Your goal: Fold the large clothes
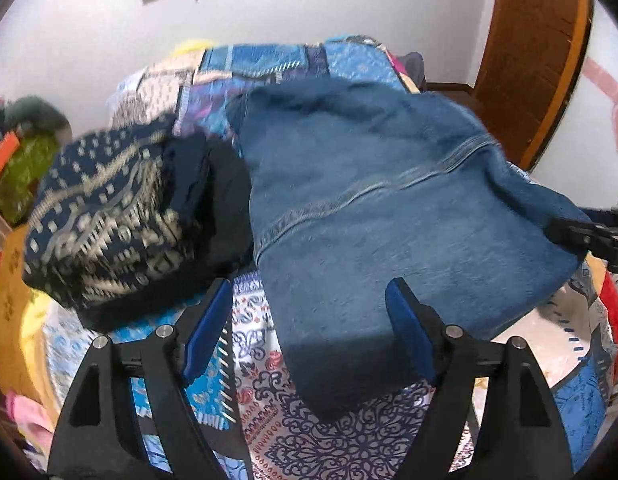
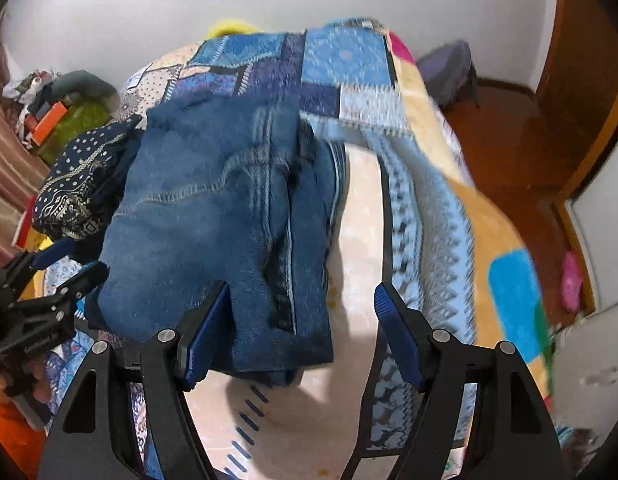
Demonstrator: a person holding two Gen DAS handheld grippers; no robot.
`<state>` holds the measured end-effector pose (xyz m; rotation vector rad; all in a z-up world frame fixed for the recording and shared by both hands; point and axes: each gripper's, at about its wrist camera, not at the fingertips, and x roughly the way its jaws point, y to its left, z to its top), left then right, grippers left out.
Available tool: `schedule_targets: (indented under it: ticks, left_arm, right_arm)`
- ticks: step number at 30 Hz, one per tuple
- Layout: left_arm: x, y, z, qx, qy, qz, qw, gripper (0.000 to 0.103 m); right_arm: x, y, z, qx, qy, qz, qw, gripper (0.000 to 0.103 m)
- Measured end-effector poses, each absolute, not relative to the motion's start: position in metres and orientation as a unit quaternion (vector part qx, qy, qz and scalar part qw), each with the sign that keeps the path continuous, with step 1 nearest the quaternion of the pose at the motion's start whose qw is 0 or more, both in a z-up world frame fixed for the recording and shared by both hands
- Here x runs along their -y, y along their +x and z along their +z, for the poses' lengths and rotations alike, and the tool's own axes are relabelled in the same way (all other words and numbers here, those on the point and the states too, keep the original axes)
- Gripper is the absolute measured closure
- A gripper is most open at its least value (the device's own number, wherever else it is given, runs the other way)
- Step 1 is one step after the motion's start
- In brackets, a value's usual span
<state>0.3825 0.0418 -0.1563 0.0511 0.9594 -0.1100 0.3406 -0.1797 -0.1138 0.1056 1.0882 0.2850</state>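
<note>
A pair of blue jeans (image 1: 389,208) lies folded on the patterned bedspread (image 1: 349,432); it also shows in the right wrist view (image 2: 213,232). My left gripper (image 1: 309,292) is open, its fingers either side of the jeans' near edge, holding nothing. My right gripper (image 2: 301,296) is open over the jeans' near right corner, also empty. The right gripper shows at the right edge of the left wrist view (image 1: 589,236), and the left gripper at the left of the right wrist view (image 2: 69,260).
A folded navy patterned garment (image 1: 109,216) lies left of the jeans, also in the right wrist view (image 2: 77,184). A cluttered green box (image 2: 69,120) stands at the far left. A wooden door (image 1: 537,52) and floor (image 2: 509,152) lie right of the bed.
</note>
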Motion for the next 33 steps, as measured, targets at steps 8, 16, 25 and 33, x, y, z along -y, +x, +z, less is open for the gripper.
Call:
schedule_targets:
  ticks: [8, 16, 25, 33]
  left_arm:
    - [-0.063, 0.382, -0.169, -0.469, -0.035, -0.063, 0.88, 0.02]
    - [-0.087, 0.404, -0.146, -0.444, -0.058, -0.052, 0.893, 0.02]
    - [-0.119, 0.443, -0.206, -0.529, -0.225, -0.165, 0.802, 0.02]
    - [-0.125, 0.471, -0.232, -0.537, -0.292, -0.186, 0.769, 0.019]
  right_arm:
    - [0.173, 0.337, -0.106, -0.512, 0.026, 0.133, 0.848, 0.025]
    - [0.161, 0.363, -0.095, -0.5, 0.026, 0.162, 0.85, 0.025]
    - [0.162, 0.402, -0.13, -0.553, 0.085, 0.191, 0.806, 0.025]
    - [0.173, 0.421, -0.146, -0.575, 0.125, 0.217, 0.779, 0.023]
